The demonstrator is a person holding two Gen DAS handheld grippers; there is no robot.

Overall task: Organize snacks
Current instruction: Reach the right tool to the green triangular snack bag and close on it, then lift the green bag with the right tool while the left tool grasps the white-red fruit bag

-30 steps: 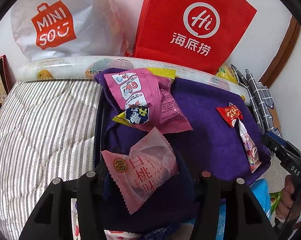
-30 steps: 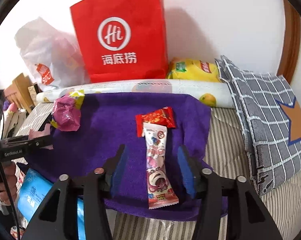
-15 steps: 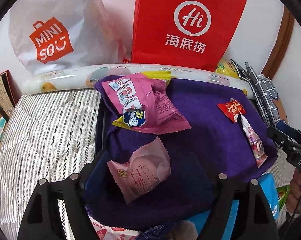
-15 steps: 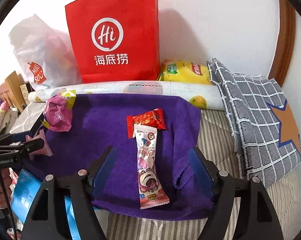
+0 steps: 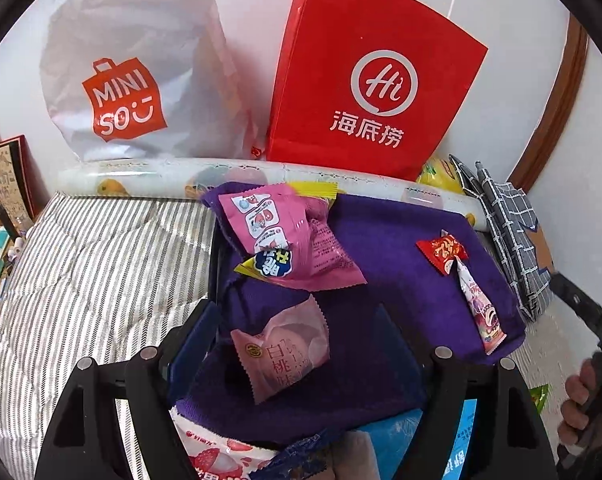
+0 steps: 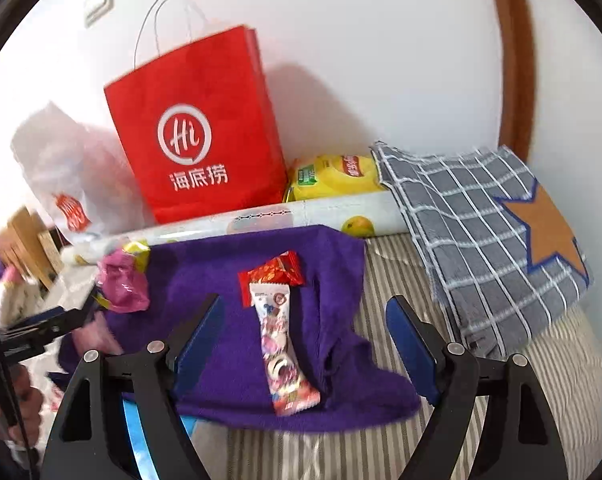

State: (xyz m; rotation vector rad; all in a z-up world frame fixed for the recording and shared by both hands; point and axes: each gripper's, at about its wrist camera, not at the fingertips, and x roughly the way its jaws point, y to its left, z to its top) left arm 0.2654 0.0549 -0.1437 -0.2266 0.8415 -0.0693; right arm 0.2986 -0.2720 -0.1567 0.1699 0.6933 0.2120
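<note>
Left wrist view: close above purple cloth [image 5: 401, 280], near-left corner, facing red paper bag [image 5: 373, 80]. Right wrist view: close, near-right edge, same facing. Shared: cloth [image 6: 221, 280], bag [image 6: 197, 128].

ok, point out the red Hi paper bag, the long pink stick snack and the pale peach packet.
red Hi paper bag [image 6: 197, 148], right wrist view, front logo.
long pink stick snack [image 6: 279, 340], right wrist view, wrapper middle.
pale peach packet [image 5: 283, 350], left wrist view, wrapper centre.

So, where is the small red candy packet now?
In the right wrist view, the red candy packet lies mid-frame on the purple towel, touching the long pink snack stick's far end.
</note>
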